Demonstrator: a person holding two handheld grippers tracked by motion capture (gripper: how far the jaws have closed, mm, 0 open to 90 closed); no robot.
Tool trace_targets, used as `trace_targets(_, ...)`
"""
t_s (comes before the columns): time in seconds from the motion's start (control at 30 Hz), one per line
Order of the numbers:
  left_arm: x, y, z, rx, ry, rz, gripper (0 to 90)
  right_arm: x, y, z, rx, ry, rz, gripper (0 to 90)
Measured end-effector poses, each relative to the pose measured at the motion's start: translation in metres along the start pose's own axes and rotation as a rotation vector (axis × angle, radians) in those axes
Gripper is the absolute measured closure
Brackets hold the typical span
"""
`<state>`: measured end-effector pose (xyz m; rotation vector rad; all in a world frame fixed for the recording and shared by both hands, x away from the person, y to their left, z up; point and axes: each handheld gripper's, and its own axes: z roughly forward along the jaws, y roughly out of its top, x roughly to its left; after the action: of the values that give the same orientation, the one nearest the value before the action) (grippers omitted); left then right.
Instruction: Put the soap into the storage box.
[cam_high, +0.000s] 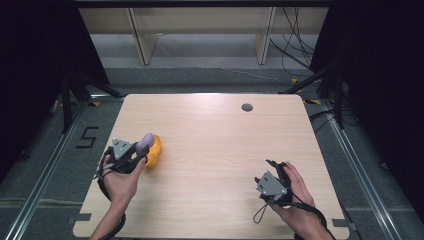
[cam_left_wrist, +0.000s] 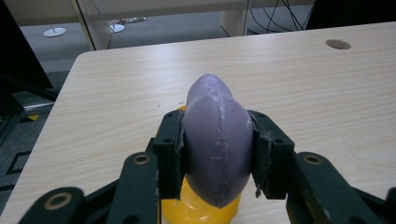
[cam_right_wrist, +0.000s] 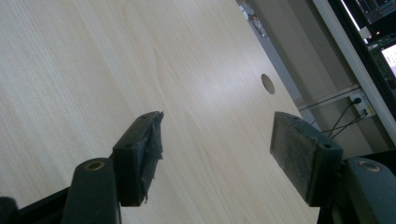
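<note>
The left gripper (cam_left_wrist: 218, 154) has its jaws closed on the two flanks of a purple, egg-shaped object (cam_left_wrist: 217, 144), whose pointed end sticks out past the pads while its lower end hangs directly over a yellow object (cam_left_wrist: 196, 210) lying on the table (cam_left_wrist: 303, 93) just beneath the jaws. The right gripper (cam_right_wrist: 217, 154) holds nothing, its jaws spread wide with bare tabletop between them and the round cable hole (cam_right_wrist: 268, 83) farther ahead.
</note>
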<state>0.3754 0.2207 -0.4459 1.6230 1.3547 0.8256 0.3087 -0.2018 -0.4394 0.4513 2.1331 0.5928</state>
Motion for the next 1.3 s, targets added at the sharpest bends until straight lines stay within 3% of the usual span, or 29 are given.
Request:
trace_targets(0.33, -0.001, -0.004, 0.015, 0.023, 0.032, 0.001, 58.9, 0.0, 0.0, 0.0, 0.001, 0.002, 0.003, 34.6)
trace_targets(0.4, -0.001, -0.005, 0.018, 0.027, 0.038, 0.004, 58.9, -0.001, 0.0, 0.0, -0.003, -0.002, -0.017, 34.6)
trace_targets(0.53, -0.001, -0.008, 0.022, 0.035, 0.055, 0.011, 58.9, 0.0, 0.0, 0.0, 0.001, -0.001, 0.0, 34.6)
trace_targets(0.63, -0.001, -0.01, 0.025, 0.037, 0.062, 0.017, 58.9, -0.001, 0.0, 0.0, 0.002, -0.002, -0.02, 34.6)
trace_targets(0.67, 0.0, -0.011, 0.025, 0.041, 0.066, 0.015, 58.9, 0.0, -0.001, 0.0, 0.002, -0.002, -0.001, 34.6)
trace_targets(1.17, -0.003, -0.015, 0.033, 0.046, 0.066, 0.003, 58.9, -0.001, 0.0, 0.0, 0.002, -0.009, -0.013, 34.6)
trace_targets(1.3, -0.003, -0.017, 0.035, 0.057, 0.066, 0.006, 58.8, 0.001, 0.0, -0.001, 0.004, 0.009, -0.004, 34.6)
